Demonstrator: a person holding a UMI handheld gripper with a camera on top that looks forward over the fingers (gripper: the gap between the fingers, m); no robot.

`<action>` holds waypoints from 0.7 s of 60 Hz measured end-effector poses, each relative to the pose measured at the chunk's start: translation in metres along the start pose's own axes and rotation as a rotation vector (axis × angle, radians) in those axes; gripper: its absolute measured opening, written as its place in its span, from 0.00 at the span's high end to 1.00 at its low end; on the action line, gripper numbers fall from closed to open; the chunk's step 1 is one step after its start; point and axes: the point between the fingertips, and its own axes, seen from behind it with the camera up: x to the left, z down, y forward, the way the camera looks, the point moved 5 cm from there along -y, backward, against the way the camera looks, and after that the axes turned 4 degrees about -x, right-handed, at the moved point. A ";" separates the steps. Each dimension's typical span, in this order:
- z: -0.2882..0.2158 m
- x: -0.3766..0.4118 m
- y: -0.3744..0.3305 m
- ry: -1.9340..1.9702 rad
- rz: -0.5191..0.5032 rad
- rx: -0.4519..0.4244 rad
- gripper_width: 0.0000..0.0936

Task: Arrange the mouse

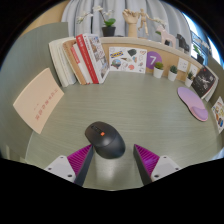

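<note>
A black mouse (105, 138) with a red-orange scroll wheel lies on the grey-green desk (130, 105). It sits just ahead of my gripper (113, 162), its rear end reaching in between the fingertips. The fingers stand open: the left magenta pad (80, 161) comes close to the mouse's side, and a clear gap separates the right pad (147, 158) from it. The mouse rests on the desk by itself.
Several books (80, 60) lean at the back left, with a beige booklet (38, 98) lying in front of them. Picture cards (128, 58) and small plant pots (158, 70) line the back. A purple round mat (192, 100) lies at the right.
</note>
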 end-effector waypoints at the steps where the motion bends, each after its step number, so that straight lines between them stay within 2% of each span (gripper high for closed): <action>1: -0.003 -0.001 0.003 0.001 0.003 0.001 0.13; 13: -0.032 -0.004 0.033 0.010 0.040 0.011 0.15; 19: -0.044 -0.009 0.045 0.027 0.056 0.016 0.20; 25: -0.050 -0.012 0.050 0.039 0.068 0.022 0.29; 30: -0.052 -0.012 0.052 0.045 0.075 0.018 0.43; 37: -0.051 -0.013 0.051 0.066 0.075 0.019 0.47; 42: -0.051 -0.014 0.051 0.077 0.072 0.009 0.54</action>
